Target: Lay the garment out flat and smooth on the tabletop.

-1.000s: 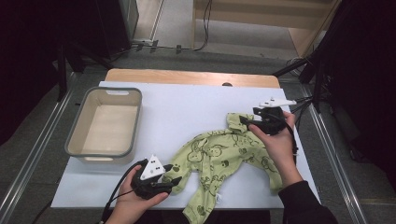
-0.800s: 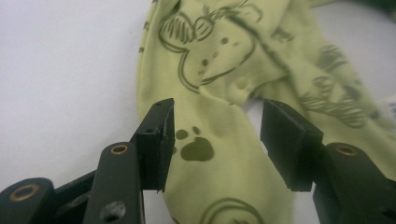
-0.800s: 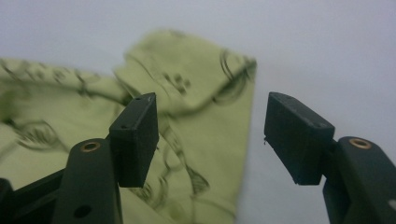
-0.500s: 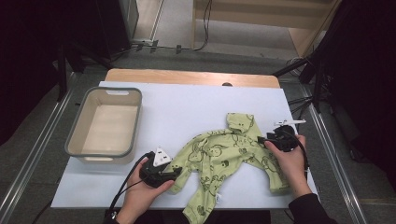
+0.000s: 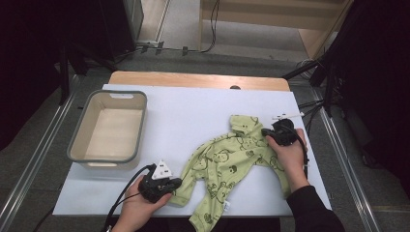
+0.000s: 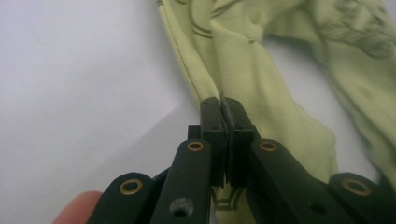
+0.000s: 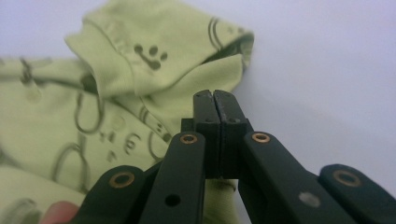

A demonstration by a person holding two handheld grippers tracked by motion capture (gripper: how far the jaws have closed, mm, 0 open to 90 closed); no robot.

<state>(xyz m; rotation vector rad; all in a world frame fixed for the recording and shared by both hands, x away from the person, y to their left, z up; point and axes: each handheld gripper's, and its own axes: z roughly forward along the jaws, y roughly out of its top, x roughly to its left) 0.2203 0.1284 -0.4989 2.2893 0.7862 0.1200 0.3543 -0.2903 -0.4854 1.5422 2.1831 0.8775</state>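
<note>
Nearest the person, the left gripper [image 5: 175, 184] sits low on the white tabletop [image 5: 193, 116] with its fingers [image 6: 212, 123] having just closed flat together on the hem of the light green printed cotton baby garment [image 5: 227, 162]. In the left gripper view the fabric edge is pinched between the pads, a thin fold running up and away from them. Past it, the garment lies spread and crumpled across the near right part of the tabletop, one leg trailing toward the front edge. Farther along, the right gripper [image 5: 266, 132] meets the cloth near its collar end; its fingers [image 7: 205, 116] have likewise just been closing and now stand shut, with green fabric under and around them. This appears to be a hold on a small pleat, though the pinched cloth itself is barely visible there.

The garment looks light, limp and thin. It will likely sag and stretch between two holds and offer no stiffness. It is not fragile, but a shallow pinch on a single layer could slip. Seams, cuffs and the collar band, being thicker, look like the surest places to take hold. Farthest off, at the left, stands the empty grey-rimmed beige plastic tub [image 5: 87, 121], well apart from the cloth.
</note>
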